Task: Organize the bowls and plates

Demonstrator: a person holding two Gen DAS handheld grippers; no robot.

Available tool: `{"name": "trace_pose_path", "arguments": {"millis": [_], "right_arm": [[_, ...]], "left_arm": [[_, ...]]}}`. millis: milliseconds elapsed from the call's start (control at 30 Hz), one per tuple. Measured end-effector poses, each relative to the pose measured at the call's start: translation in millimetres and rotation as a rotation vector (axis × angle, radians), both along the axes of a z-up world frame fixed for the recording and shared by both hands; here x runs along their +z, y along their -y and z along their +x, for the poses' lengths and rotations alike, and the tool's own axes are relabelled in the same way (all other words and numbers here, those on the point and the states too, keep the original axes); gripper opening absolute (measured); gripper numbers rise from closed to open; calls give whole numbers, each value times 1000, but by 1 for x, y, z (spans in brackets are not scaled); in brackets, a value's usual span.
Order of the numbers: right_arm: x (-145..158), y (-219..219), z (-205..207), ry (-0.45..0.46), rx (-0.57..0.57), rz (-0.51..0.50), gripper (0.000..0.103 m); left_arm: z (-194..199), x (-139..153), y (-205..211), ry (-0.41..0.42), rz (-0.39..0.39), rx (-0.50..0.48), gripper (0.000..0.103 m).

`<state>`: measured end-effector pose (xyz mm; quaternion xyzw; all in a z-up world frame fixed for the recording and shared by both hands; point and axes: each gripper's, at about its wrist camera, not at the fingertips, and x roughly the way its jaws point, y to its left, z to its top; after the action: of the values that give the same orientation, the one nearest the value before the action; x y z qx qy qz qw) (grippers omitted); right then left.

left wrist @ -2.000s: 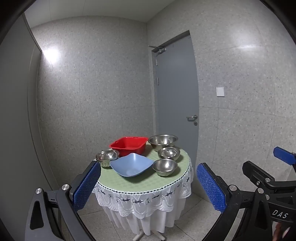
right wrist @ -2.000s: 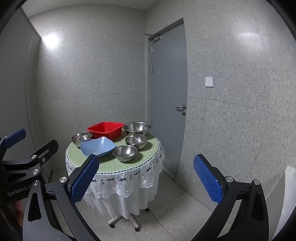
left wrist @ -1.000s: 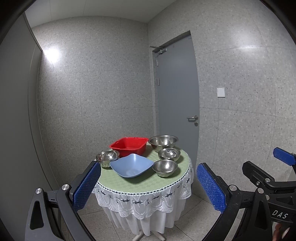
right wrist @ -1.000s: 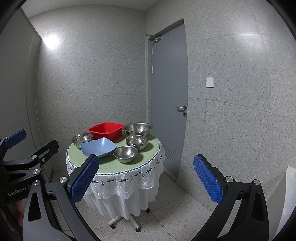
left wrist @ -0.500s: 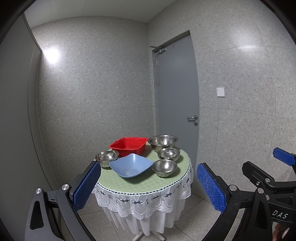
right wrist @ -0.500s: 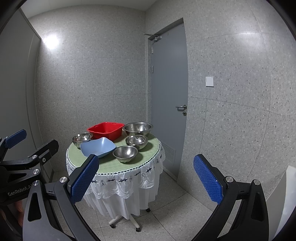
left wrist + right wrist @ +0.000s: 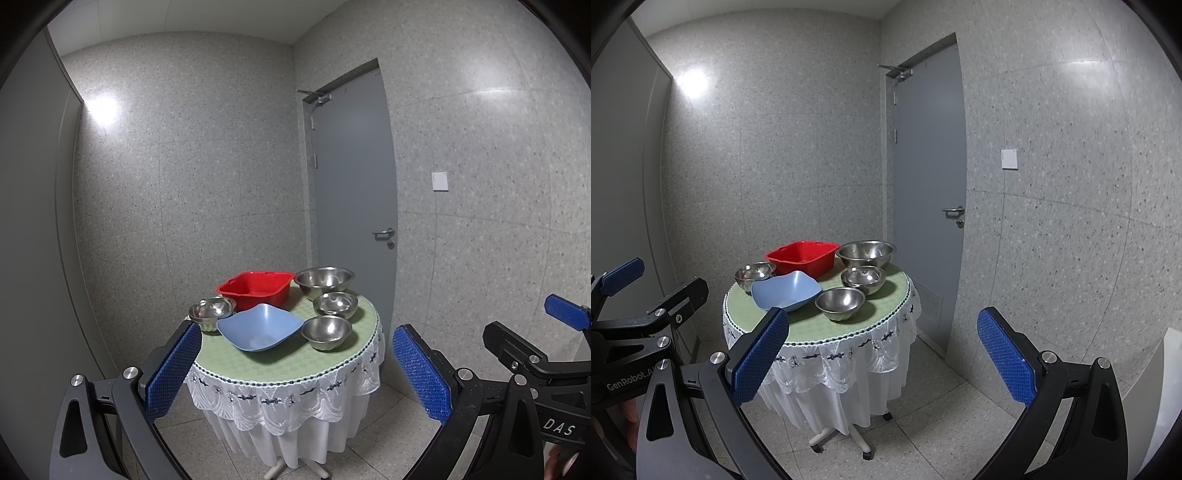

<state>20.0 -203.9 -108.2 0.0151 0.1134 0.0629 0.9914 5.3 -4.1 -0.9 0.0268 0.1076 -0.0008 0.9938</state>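
A round table [image 7: 280, 363] with a green cloth holds a red basin [image 7: 255, 288], a blue square bowl [image 7: 258, 326] and several steel bowls: a large one [image 7: 324, 281], two smaller ones [image 7: 335, 304] [image 7: 326, 331] and one at the left [image 7: 211, 312]. The same set shows in the right wrist view, with the blue bowl [image 7: 785, 290] and the red basin [image 7: 801, 257]. My left gripper [image 7: 295, 373] is open and empty, well short of the table. My right gripper [image 7: 882, 356] is open and empty, also back from the table.
A grey door [image 7: 354, 206] stands behind the table, with a wall switch [image 7: 439, 181] to its right. The table stands on a wheeled base [image 7: 846, 439] on a tiled floor. Speckled walls close in on the left and right.
Both grippers have stayed open and almost still. Nothing on the table has moved.
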Motion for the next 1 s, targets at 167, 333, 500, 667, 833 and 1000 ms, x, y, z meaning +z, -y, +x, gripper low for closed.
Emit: {"name": "trace_pose_path", "arguments": {"millis": [167, 333, 500, 667, 833, 1000], "right_arm": [[-3, 4, 1, 3, 3, 2, 103], [-11, 11, 7, 0, 12, 21, 103], [-18, 20, 13, -8, 18, 47, 103], [-17, 29, 23, -22, 45, 75, 103], [-6, 40, 29, -25, 50, 102, 103], [-1, 53, 39, -48, 43, 120, 103]], "left_arm": [[2, -3, 4, -12, 7, 1, 102], [8, -7, 12, -20, 20, 1, 102], [15, -8, 23, -31, 77, -4, 102], [22, -4, 31, -6, 64, -1, 102], [33, 7, 41, 18, 15, -13, 102], [54, 18, 59, 19, 59, -43, 102]]}}
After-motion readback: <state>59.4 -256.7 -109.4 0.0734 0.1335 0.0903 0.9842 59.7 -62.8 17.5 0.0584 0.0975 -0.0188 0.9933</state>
